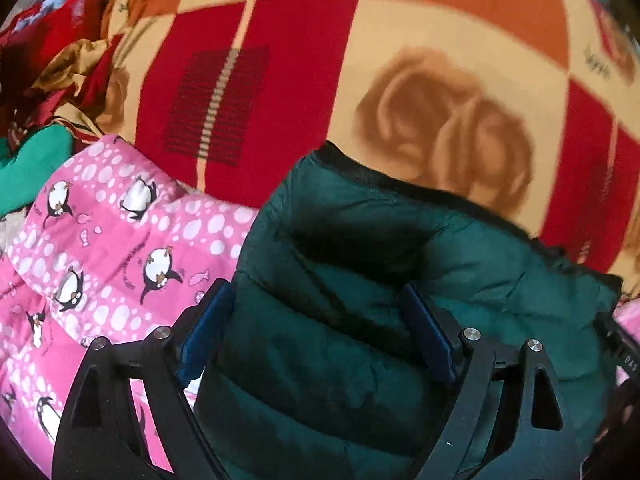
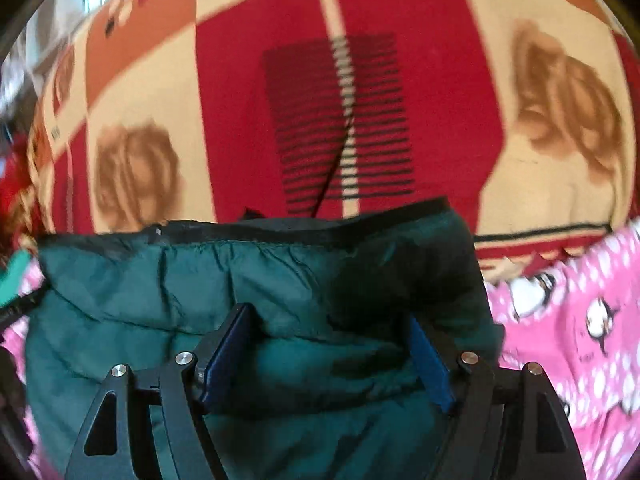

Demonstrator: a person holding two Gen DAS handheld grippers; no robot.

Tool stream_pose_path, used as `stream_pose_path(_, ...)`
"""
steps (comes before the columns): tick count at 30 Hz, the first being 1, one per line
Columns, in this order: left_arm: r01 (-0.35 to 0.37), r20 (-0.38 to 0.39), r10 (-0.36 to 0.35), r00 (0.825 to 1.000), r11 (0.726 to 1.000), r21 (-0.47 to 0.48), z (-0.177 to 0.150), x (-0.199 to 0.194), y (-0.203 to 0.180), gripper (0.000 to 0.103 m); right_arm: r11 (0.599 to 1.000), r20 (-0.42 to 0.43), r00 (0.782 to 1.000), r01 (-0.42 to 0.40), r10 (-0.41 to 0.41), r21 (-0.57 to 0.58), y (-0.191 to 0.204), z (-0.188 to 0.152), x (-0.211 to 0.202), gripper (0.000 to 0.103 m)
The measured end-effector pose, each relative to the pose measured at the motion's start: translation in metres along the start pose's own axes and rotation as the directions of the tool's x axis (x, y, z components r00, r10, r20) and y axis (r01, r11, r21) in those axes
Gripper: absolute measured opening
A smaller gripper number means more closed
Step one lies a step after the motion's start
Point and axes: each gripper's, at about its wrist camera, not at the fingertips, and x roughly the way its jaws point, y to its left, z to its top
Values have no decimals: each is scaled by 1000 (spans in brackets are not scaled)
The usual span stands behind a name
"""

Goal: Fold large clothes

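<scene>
Green jacket (image 1: 360,280) lies bunched on the bed, on the patterned blanket (image 1: 440,60), with the pink penguin quilt (image 1: 100,260) beside and partly under it. Left gripper (image 1: 320,336): fingers apart, over the jacket, not pinching. Right gripper (image 2: 332,352): fingers apart, straddling a puffed fold, no grip.

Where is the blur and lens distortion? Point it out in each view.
Left wrist view: blanket smeared and bowed by the fisheye, dark green jacket fairly sharp, corners vignetted black. Right wrist view: blur throughout, worst on the pink penguin fabric.
</scene>
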Motion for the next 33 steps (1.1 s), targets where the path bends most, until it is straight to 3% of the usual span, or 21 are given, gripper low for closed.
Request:
stream_pose_path(9,14,-55,-18,998,997,-81,-1,33,14,95,999,-49,998,37,-37,3,-1,7,34,84)
stream_pose_path(14,27,-21,-28,999,998,-58,-1,9,13,95,1000,-3,1000,-4,4,17,14,6,-1,84)
stream_pose_path(20,32,46,-30,998,999,-44,-2,-16,-1,95,992,34,994,-102,105,-69,67,5,-33,84)
stream_pose_path(26,5,50,-2,999,998,-62,-1,-12,2,95,983,-29,996,-90,87,-159,108,4,5,84)
stream_pose_path(33,57,83,-49,995,994,-95,1,-24,11,95,983,-48,996,-77,70,-166,108,-1,42,88)
